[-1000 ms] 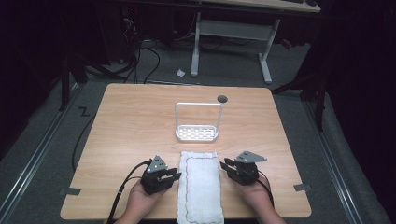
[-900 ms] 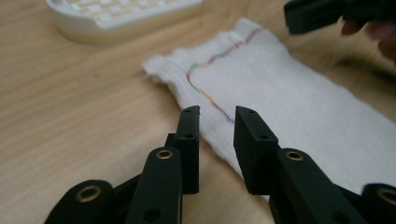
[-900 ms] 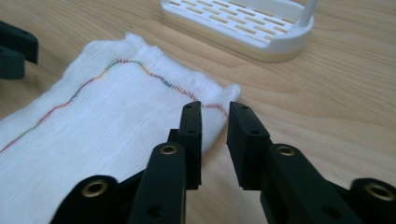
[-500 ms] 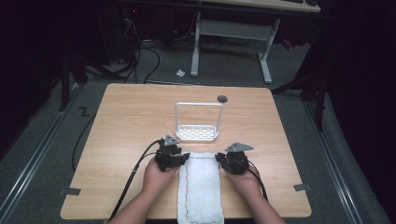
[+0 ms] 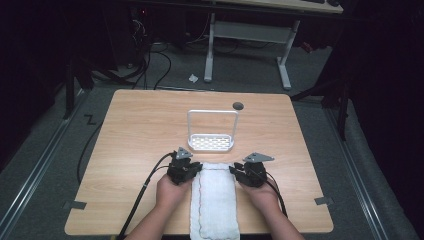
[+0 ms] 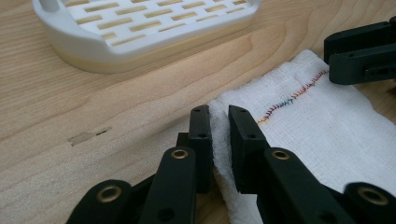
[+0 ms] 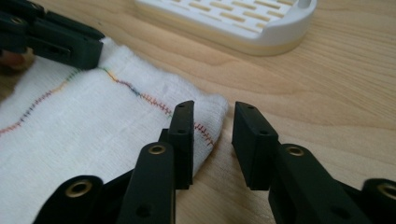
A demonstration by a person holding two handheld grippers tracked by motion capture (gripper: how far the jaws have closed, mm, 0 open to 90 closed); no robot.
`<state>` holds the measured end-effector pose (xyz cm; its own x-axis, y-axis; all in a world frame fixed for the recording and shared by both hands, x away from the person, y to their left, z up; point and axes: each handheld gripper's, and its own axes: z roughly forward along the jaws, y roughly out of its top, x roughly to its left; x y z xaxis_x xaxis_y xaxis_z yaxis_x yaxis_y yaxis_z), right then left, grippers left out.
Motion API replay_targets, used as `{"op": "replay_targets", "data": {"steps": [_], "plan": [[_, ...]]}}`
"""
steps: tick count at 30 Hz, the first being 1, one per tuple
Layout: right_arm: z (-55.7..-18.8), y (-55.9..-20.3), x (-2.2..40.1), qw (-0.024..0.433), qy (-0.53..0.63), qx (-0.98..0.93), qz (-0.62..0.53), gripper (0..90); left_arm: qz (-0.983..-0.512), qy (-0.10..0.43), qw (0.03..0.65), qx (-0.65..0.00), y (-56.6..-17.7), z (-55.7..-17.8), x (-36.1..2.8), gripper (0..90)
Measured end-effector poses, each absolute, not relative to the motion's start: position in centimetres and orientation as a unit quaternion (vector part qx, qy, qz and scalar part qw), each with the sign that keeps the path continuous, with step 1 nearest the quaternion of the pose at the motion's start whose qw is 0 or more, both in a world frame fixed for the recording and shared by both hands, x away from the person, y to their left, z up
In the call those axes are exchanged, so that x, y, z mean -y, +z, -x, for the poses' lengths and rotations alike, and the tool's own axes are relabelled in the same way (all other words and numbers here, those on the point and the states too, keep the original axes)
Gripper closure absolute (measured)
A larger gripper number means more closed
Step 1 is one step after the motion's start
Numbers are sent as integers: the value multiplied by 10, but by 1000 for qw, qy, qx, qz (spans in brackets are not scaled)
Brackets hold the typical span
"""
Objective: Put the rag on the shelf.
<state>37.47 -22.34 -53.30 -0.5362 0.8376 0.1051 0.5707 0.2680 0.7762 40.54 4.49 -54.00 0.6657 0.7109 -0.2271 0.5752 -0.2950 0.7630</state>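
So compared with a second ago, both hands have slid up the frame from the lower part of the table to the far end of the white towel (image 5: pixel 214 200), which looks like it hasn't budged: it lies lengthwise in the lower middle of the high view, its near end hanging past the table's front edge. The left gripper (image 5: pixel 194 168) now sits at the towel's upper left corner, and its jaws have just been closing; in the left gripper view (image 6: pixel 218 122) they're pinched onto a fold of that corner, cloth squeezed between the pads. The right gripper (image 5: pixel 239 172) is at the upper right corner and its jaws have just been opening. In the right gripper view (image 7: pixel 211 122) one jaw rests on the stitched hem, the other stands off over bare wood, so it's released. Hard to say whether that inner jaw actually presses the cloth. The white slotted rack (image 5: pixel 210 142) stands just above the towel's far edge, near both grippers but apart from them. The table (image 5: pixel 135 135) has wide bare wood on the left and right of the hands, and a small dark disc (image 5: pixel 238 105) sits near the top edge.
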Motion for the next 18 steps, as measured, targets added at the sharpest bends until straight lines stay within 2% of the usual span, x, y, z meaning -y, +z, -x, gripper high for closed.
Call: {"op": "replay_targets", "data": {"steps": [2,4,8,10,11,18], "plan": [[-375,-532,223,163,405,-776,-456,632,-802,82,436,-400,-540,-405,-44,805],[-379,-535,217,154,403,-778,-458,521,-804,92,432,-397,-539,-403,-42,804],[-381,-537,212,151,394,-779,-463,513,-802,85,435,-400,-540,-404,-44,804],[-379,-537,209,154,390,-784,-457,549,-800,80,436,-403,-540,-404,-45,804],[-376,-537,205,163,385,-792,-445,611,-800,79,437,-403,-540,-404,-45,804],[-375,-537,205,141,396,-795,-437,777,-799,76,437,-405,-540,-403,-46,803]]}}
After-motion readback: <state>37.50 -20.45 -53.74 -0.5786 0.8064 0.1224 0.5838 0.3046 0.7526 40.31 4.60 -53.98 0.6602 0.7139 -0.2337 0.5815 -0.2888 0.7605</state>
